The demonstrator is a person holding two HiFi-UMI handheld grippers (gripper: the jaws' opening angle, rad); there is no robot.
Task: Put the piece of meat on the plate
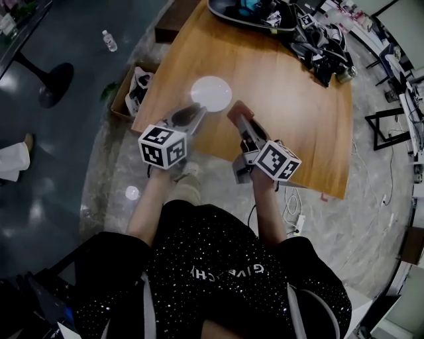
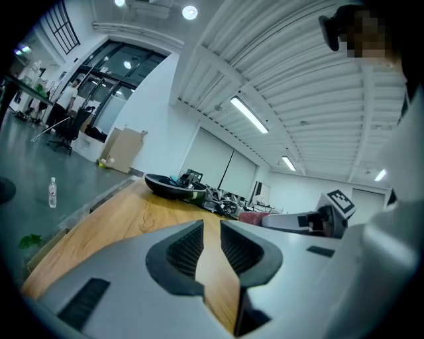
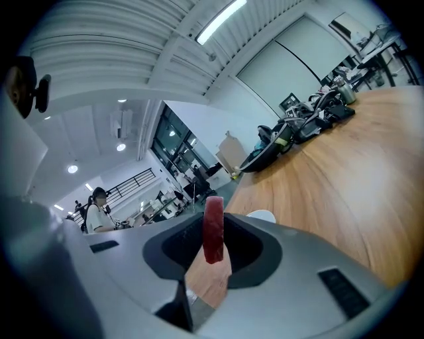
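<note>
The person stands at the near edge of the wooden table (image 1: 285,106), a gripper in each hand, both pointing out over the top; the right gripper (image 1: 240,119) is clamped on the piece of meat (image 3: 213,230), a dark red slab standing on edge between the pads, with its top poking up above the jaws; it hangs in the air over the wood, not touching the table; the white plate (image 1: 211,93) lies flat on the table just ahead of the two grippers, a little to the left of the meat and apart from it; in the right gripper view a sliver of the plate shows just beyond the right-hand jaw

The left gripper (image 2: 212,228) stands beside the right one, close to the near rim of the plate; its jaws are only a narrow slot apart, and through that slot only the bare wood shows; from its camera the right gripper and the red meat show off to the right

At the far end of the table sits a dark tray (image 1: 248,14) heaped with gear, and next to it a pile of black equipment (image 1: 319,45); down on the grey floor to the left are a cardboard box (image 1: 134,89) and a water bottle (image 1: 109,41)
</note>
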